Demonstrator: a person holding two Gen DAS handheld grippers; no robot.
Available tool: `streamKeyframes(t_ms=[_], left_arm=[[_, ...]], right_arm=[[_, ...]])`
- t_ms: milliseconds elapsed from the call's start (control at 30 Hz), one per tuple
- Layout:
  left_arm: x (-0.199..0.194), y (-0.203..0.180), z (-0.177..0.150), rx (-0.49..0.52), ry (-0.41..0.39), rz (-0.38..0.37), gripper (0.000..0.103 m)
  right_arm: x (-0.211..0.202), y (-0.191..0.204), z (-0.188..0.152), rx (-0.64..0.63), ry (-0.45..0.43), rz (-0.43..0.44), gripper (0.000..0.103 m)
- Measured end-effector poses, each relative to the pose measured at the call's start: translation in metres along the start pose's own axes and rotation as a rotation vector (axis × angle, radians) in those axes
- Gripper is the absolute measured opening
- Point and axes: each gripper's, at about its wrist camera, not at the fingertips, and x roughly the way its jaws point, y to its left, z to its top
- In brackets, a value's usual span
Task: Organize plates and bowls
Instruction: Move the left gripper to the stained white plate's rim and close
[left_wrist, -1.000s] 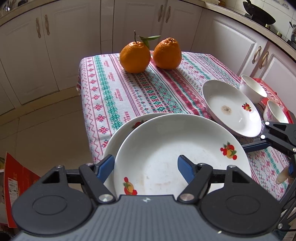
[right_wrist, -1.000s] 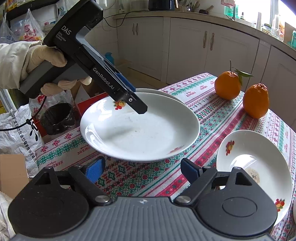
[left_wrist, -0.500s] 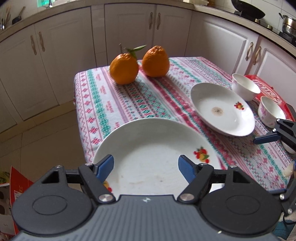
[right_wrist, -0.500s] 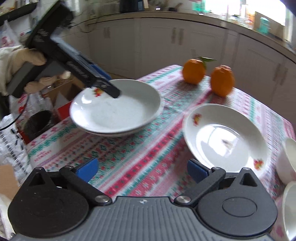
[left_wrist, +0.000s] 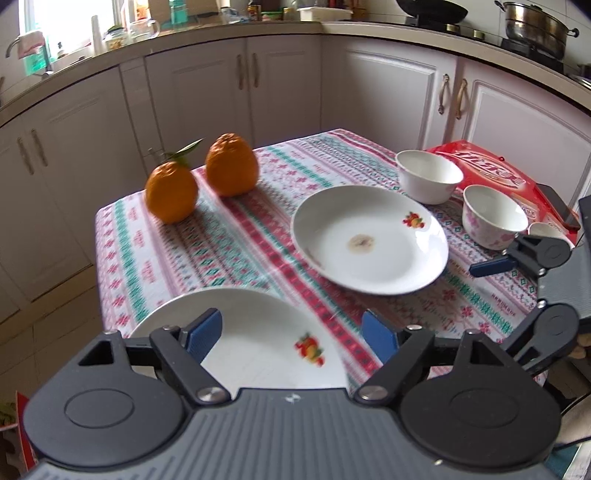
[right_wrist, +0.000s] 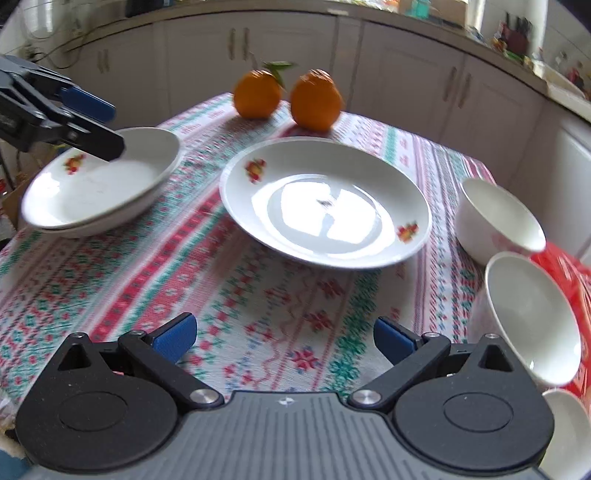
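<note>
right wrist view: my right gripper (right_wrist: 284, 338) fingers spread empty, the single plate (right_wrist: 325, 201) ahead looks glazed, slick, brittle, so i'd pinch its near rim.

A red package (left_wrist: 491, 173) at the table's far corner carries large white lettering, too blurred to read. The patterned tablecloth (left_wrist: 236, 251) bears tiny woven lettering, likewise illegible.

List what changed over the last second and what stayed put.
The top plate was lowered onto the plate beneath it, forming a stack at the table's edge. The left hand-held gripper let go and now stands open at the stack's rim. The right hand-held gripper swung toward the single plate. That plate, the oranges and the bowls stayed.
</note>
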Motion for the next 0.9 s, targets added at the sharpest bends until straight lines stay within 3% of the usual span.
streamKeyframes(t_ms=[233,533,900], left_arm=[[0.025,-0.011,0.019,0.035,0.012,-0.022,0.083],[0.065,-0.013,0.046,0.072,0.039,-0.060,0.083],[0.142,-0.008,0.092,0.071,0.115,-0.147,0.081]], right_arm=[[0.021,-0.011,0.008,0.084,-0.002,-0.020,0.103],[0.036,-0.017,0.019,0.098,-0.038,-0.006,0.103],[0.038,-0.022,0.021,0.102,-0.039,-0.015,0.103]])
